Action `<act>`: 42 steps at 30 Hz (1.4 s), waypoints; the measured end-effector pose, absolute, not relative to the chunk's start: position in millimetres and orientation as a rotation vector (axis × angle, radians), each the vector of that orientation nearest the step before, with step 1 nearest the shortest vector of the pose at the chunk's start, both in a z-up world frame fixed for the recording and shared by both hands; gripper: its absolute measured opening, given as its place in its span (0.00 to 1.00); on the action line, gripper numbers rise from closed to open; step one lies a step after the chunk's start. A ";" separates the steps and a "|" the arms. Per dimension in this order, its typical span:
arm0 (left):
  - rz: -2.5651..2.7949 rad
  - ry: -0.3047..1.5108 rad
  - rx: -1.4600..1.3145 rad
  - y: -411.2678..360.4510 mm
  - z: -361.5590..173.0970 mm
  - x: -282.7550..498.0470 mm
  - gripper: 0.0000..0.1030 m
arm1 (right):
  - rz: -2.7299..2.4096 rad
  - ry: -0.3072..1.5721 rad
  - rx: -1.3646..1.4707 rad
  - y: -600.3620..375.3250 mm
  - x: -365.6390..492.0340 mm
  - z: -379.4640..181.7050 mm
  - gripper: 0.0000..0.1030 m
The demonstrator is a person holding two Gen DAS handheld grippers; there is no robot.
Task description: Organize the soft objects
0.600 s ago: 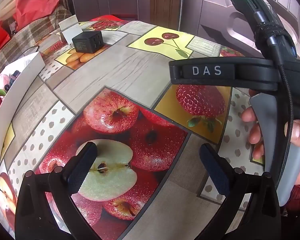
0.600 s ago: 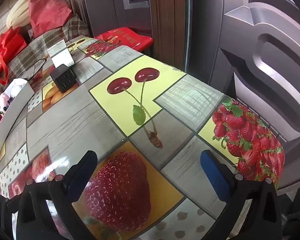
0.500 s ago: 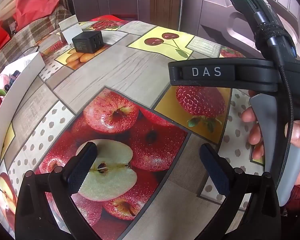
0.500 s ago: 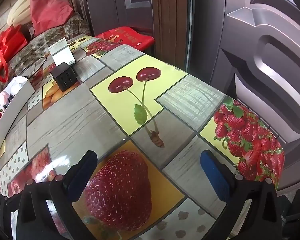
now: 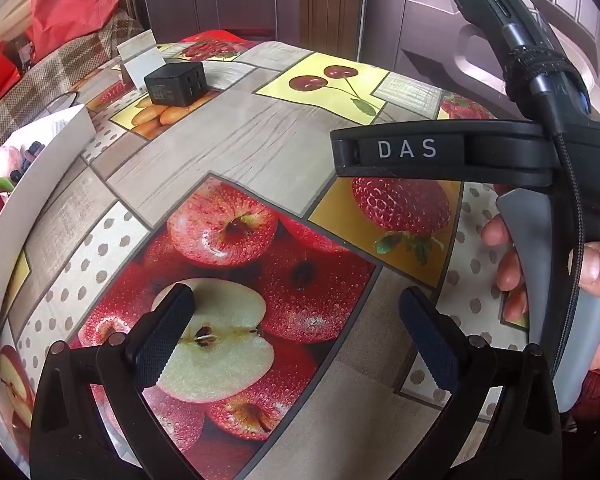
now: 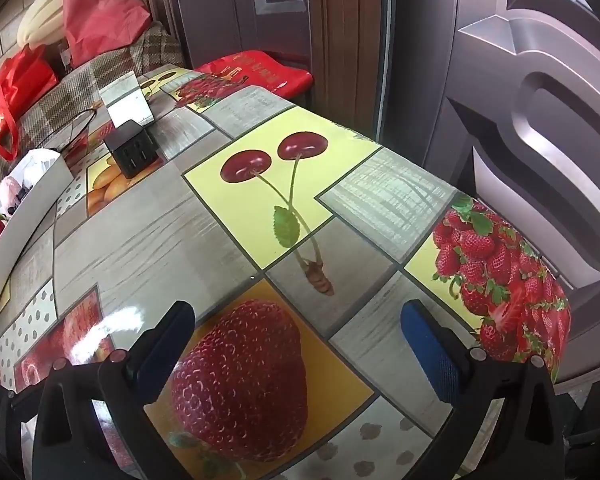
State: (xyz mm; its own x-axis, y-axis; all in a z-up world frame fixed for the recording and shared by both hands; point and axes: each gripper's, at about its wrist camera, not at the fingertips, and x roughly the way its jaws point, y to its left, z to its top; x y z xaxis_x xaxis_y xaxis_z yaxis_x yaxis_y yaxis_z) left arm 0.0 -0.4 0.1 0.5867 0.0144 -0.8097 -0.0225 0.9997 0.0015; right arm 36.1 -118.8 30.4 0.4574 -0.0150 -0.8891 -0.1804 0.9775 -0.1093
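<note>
1. Closest in, the left gripper is spread wide with nothing between its pads, hanging over the apple print on the surface. Looks like a ready pose to me: angled down, waiting for something to grab.
2. Same deal on the other side: the right gripper is fully released and empty, sitting over the big strawberry print. In the left wrist view you can see the person's hand wrapped round its grey handle, just right of the apple print.
3. Nothing soft lies on the bare stretch around the apple print, so no grab has started yet, I'd say.
4. Left of the apple print, along the surface edge, there's a white box. Its long axis runs from near to far down that edge, open side up.
5. The soft objects are inside it: a pink plush thing, something red, bits of blue and green. Too squashed at the frame edge to tell which way any of them points.
6. Farther back from the apple print, a black charger block sits on the orange print, with a small white card propped upright just behind it. Neither looks soft, so probably not part of the job.
</note>
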 end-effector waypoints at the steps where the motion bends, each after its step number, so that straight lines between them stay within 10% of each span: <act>1: 0.021 0.944 -0.009 -0.4 0.1 0.0 0.99 | 0.105 1.093 -0.202 -117.4 36.1 30.0 1.00; 42: 0.023 0.943 -0.007 -0.2 -0.9 1.1 0.99 | 0.189 1.091 -0.210 -110.2 37.9 29.6 1.00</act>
